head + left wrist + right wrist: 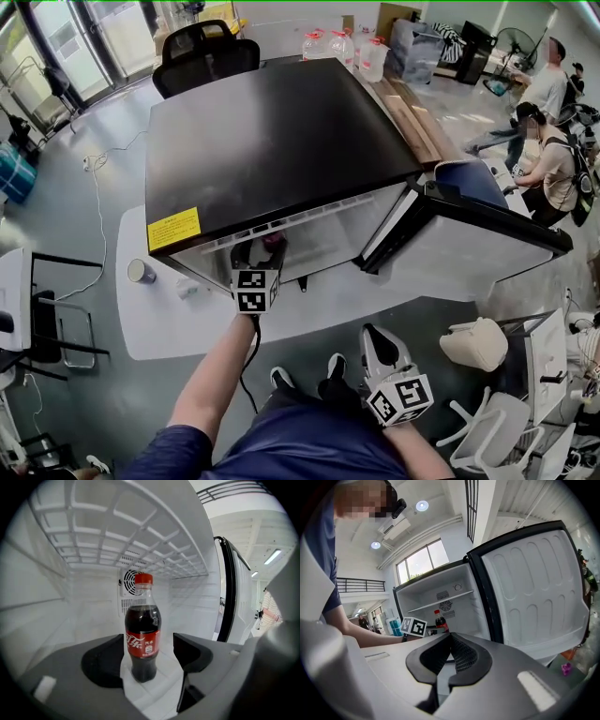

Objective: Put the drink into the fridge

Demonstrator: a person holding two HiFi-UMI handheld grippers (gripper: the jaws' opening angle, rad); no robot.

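The bottle (142,634) stands upright on the white floor of the fridge (272,131), cap up, with the rear fan vent (129,581) behind it at 12 o'clock and a wire shelf (140,522) overhead. The left gripper (148,644) reaches into the compartment with its jaws apart, one at 9 and one at 3 o'clock of the label. There is a clear gap on the 3 o'clock side, while the 9 o'clock pad is so near that I cannot tell whether it touches. The right gripper (450,641) hangs back outside with its jaws pressed together on nothing. The door (469,239) is swung wide toward 3 o'clock. The bottle looks full, so I judge it fairly heavy for its size. It is also smooth, round, slightly yielding in the wall, and tall enough to tip from a sideways nudge. The labelled waist is the place to grip it, squarely from both sides, and any retreat should run straight back toward 6 o'clock.
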